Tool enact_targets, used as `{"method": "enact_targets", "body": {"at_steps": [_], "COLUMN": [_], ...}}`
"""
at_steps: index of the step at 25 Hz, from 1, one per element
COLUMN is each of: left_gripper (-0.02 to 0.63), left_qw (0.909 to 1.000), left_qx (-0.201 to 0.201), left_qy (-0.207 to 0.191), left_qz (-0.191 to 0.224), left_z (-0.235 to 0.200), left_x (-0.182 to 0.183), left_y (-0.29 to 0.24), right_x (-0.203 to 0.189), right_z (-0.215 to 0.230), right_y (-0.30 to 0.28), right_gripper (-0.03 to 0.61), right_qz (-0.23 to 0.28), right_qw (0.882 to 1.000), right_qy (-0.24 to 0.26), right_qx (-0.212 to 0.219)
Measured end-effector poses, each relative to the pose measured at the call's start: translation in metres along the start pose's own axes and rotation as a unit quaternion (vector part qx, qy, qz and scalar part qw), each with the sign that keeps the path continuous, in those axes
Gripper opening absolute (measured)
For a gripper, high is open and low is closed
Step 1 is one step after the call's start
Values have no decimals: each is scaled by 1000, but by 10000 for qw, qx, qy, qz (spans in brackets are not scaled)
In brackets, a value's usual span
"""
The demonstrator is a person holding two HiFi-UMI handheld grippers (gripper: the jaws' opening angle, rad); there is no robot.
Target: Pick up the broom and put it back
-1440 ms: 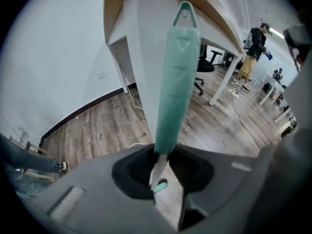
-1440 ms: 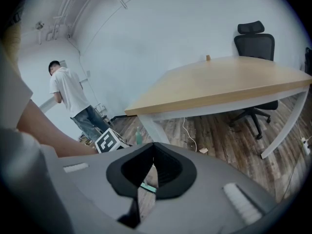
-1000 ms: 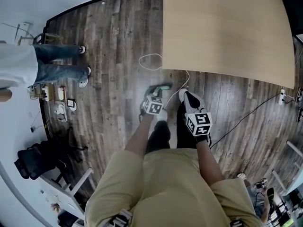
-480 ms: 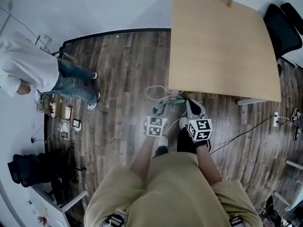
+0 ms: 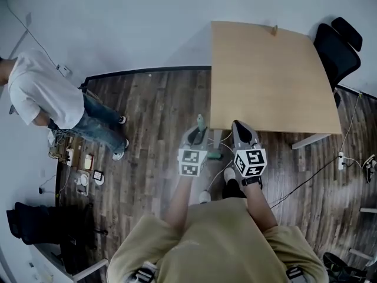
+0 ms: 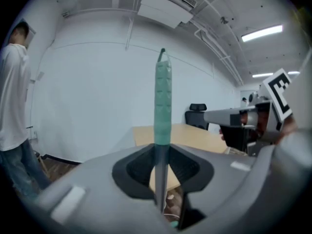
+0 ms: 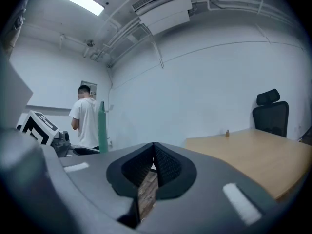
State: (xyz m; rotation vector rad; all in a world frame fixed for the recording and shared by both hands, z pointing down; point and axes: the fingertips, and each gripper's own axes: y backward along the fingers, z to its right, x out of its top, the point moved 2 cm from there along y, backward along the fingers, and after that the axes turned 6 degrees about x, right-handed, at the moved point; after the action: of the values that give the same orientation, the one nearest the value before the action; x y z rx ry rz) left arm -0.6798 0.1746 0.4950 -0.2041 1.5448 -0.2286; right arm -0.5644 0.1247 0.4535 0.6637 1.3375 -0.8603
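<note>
The broom shows only as its handle: a thin grey shaft with a ribbed green grip (image 6: 163, 101) that stands upright. My left gripper (image 6: 162, 179) is shut on the shaft just below that grip. In the head view the green tip (image 5: 201, 121) pokes up past the left gripper (image 5: 197, 135). The broom's head is hidden under my arms. My right gripper (image 5: 241, 128) is held level beside it, about a hand's width to the right. Its pads (image 7: 153, 165) meet with nothing between them. From the right gripper view the green grip (image 7: 102, 126) stands at the left.
A light wooden table (image 5: 271, 81) stands just ahead on the right, with a black chair (image 5: 336, 46) at its far corner. A person in a white shirt (image 5: 47, 99) stands at the left by the wall. Cables (image 5: 306, 178) and power strips (image 5: 82, 170) lie on the dark plank floor.
Both grippers have risen from near the floor to about table height. The broom handle came up with the left gripper and now stands upright. The view has lifted too.
</note>
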Motion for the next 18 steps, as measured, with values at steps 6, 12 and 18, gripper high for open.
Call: {"method": "enact_targets", "body": {"at_steps": [6,12,18], "left_gripper": [83,83,83], "left_qw": [9971,9919,9877], "left_qx": [-283,-559,-908], "left_qy": [212,52,-152], "left_qz": [670,1135,1260], "left_z": [0,16,66], "left_x": [59,86,97], "left_y": [44,78,85], "right_x": [47,59,71], "right_z": [-39,-51,-30], "right_y": [24,70,126], "right_gripper": [5,5,5], "right_qz": [485,685,932], "right_qw": [9987,9960,9907], "right_qy": [167,246,247], "right_qx": [-1,-512,-962]}}
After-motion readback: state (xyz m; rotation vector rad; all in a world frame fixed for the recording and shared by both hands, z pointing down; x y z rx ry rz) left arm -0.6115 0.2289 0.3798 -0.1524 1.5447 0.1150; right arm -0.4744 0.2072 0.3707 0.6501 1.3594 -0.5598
